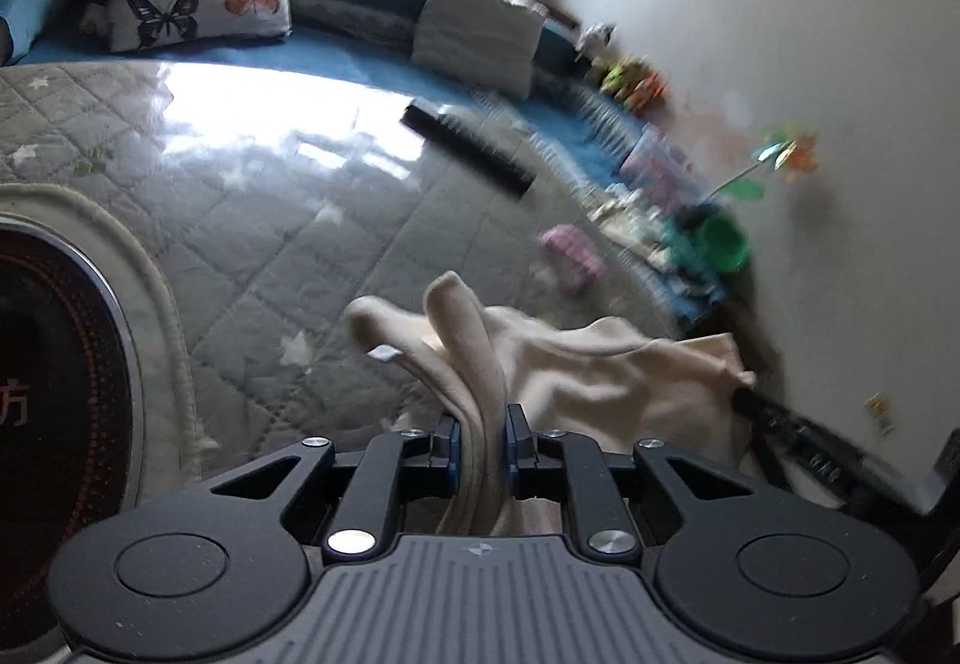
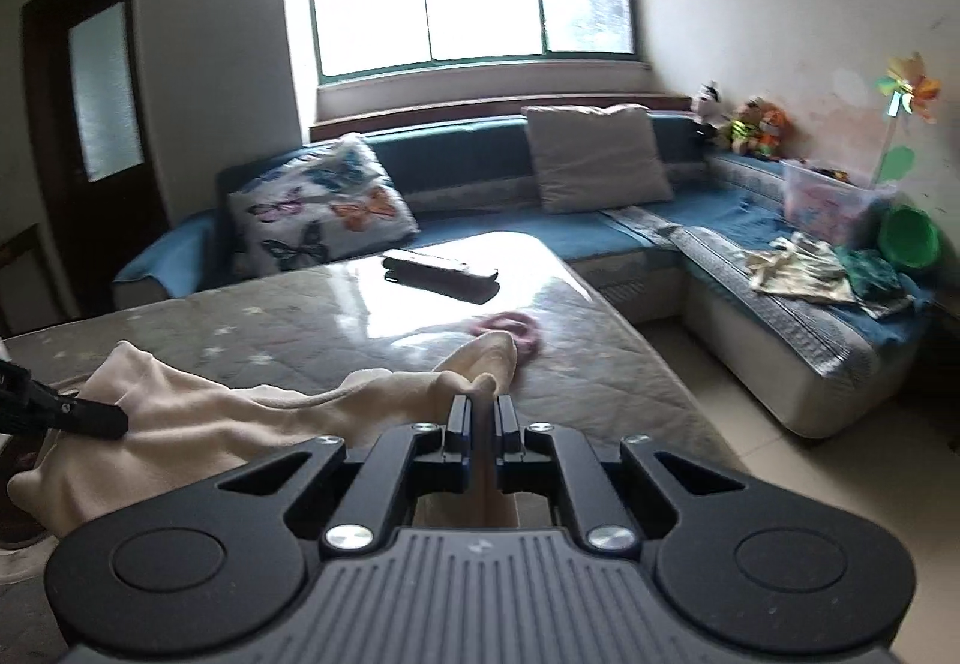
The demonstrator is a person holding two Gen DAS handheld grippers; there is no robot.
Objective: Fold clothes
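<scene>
A cream garment hangs stretched between my two grippers above the quilted table. My left gripper is shut on a thick bunched fold of it. At the cloth's far right corner, dark fingers of the other gripper show. In the right wrist view, my right gripper is shut on a thin edge of the cream garment, which runs left to the left gripper's fingers. The cloth sags between the two grips.
A black remote and a pink fabric item lie on the glossy table. A dark round appliance sits at the left edge. A blue corner sofa holds a butterfly pillow, a grey pillow, toys, a plastic box and a green bowl.
</scene>
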